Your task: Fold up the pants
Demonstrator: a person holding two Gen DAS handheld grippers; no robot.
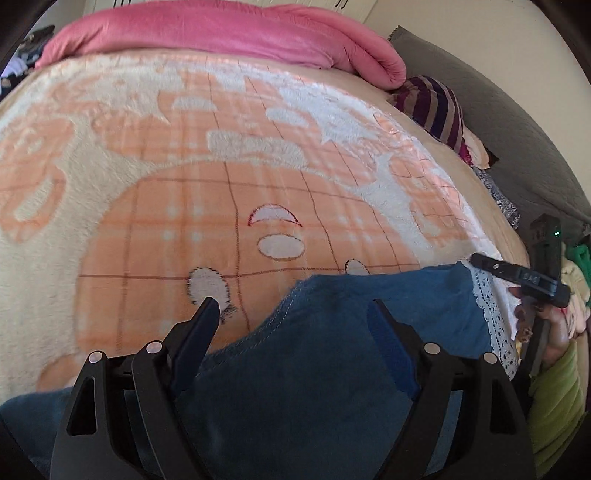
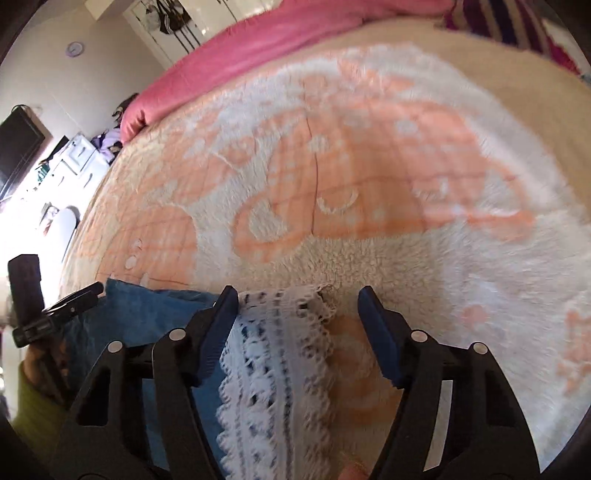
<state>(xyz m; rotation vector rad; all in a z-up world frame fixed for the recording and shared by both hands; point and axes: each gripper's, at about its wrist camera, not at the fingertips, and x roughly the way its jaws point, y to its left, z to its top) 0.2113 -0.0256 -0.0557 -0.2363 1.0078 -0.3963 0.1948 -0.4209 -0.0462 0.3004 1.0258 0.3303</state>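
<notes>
Blue pants with lace hem lie on bed blanket, near edge cut off. Left tool spread above fabric. Right tool spread, straddling lace, not pinching; blurred.

Left gripper spread over blue pants — on peach blanket.

Home bedroom: blanket-covered bed, pink duvet.

The pants are matt blue cloth edged with white openwork lace. The blanket is fluffy, napped fleece. Each claw is matt black plastic with shiny metal rivets.
</notes>
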